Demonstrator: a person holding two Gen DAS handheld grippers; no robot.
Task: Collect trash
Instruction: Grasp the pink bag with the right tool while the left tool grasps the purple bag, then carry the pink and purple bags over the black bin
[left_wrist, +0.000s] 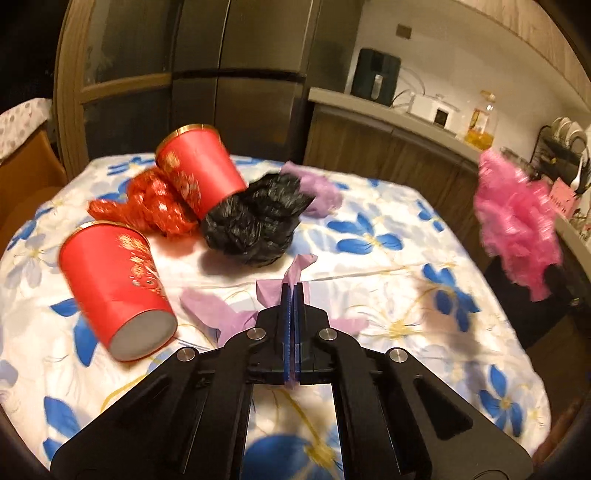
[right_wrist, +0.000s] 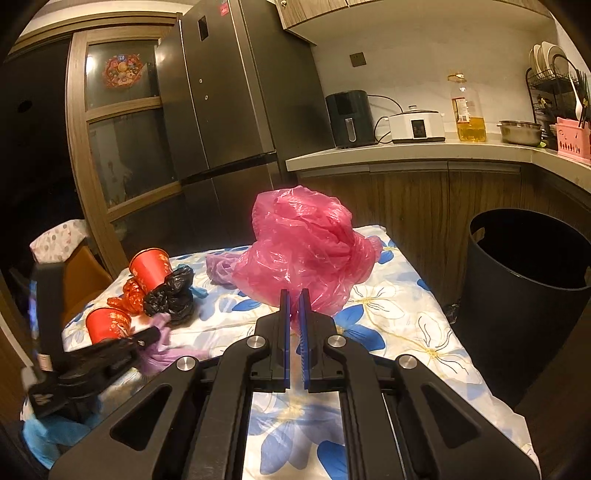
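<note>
My left gripper (left_wrist: 294, 295) is shut on a purple plastic bag (left_wrist: 221, 314) lying on the flowered tablecloth (left_wrist: 388, 236); it also shows in the right wrist view (right_wrist: 157, 334). My right gripper (right_wrist: 294, 299) is shut on a pink plastic bag (right_wrist: 306, 254), which hangs blurred at the right of the left wrist view (left_wrist: 517, 218). Two red paper cups (left_wrist: 114, 288) (left_wrist: 199, 173) lie on their sides beside a red wrapper (left_wrist: 151, 206) and a crumpled black bag (left_wrist: 255, 221). Another purple bag (left_wrist: 314, 184) lies behind the black one.
A tall black bin (right_wrist: 528, 295) stands open on the floor right of the table. A fridge (right_wrist: 229, 103) and a wooden door (right_wrist: 118, 140) stand behind. The counter (right_wrist: 424, 155) holds an air fryer, cooker, oil bottle and dish rack. A chair (right_wrist: 81, 273) stands at left.
</note>
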